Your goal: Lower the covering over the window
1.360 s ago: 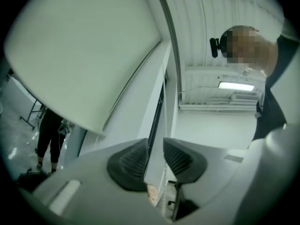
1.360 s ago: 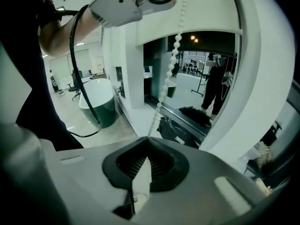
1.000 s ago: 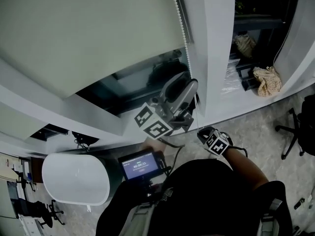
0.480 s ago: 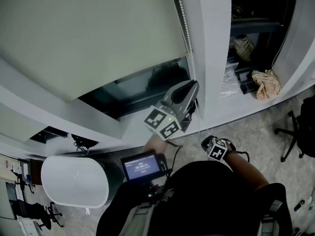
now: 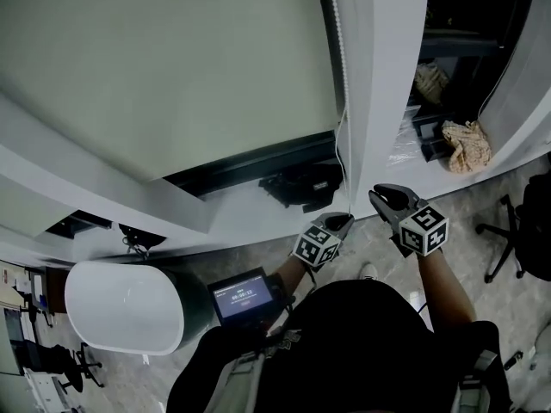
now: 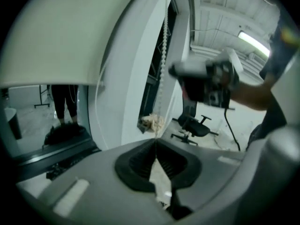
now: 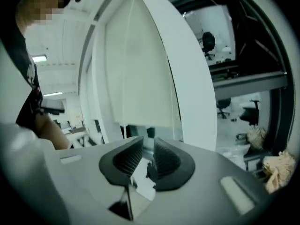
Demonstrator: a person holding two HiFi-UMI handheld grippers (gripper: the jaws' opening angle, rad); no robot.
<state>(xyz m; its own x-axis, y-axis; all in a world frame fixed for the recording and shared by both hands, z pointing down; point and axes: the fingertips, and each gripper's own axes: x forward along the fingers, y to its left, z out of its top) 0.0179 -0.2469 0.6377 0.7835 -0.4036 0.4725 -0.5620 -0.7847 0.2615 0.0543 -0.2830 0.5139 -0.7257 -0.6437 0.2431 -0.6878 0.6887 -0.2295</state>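
Observation:
The pale roller blind (image 5: 172, 67) covers most of the window, with a narrow dark strip of glass (image 5: 250, 169) left under its bottom edge. Its white bead chain (image 5: 338, 58) hangs along the white pillar. My left gripper (image 5: 342, 220) sits low by the sill, shut on the bead chain (image 6: 163, 55), which runs straight up from the closed pads. My right gripper (image 5: 380, 196) is raised beside the pillar, to the right of the chain. Its jaws have just been opening, and in the right gripper view (image 7: 146, 154) they stand apart with nothing between them, facing the blind (image 7: 140, 78).
The white pillar (image 5: 379, 76) stands between the window and a dark recess holding cloth bundles (image 5: 465, 144). A dark bag (image 5: 301, 185) lies on the sill (image 5: 232, 218). A white rounded table (image 5: 129, 304) is at lower left, an office chair (image 5: 516, 231) at right, and a small screen (image 5: 245, 295) is on my chest.
The left gripper dropped from high beside the chain to sill height, and the blind's bottom edge came down over more glass. The right gripper rose beside the pillar and its jaws parted.

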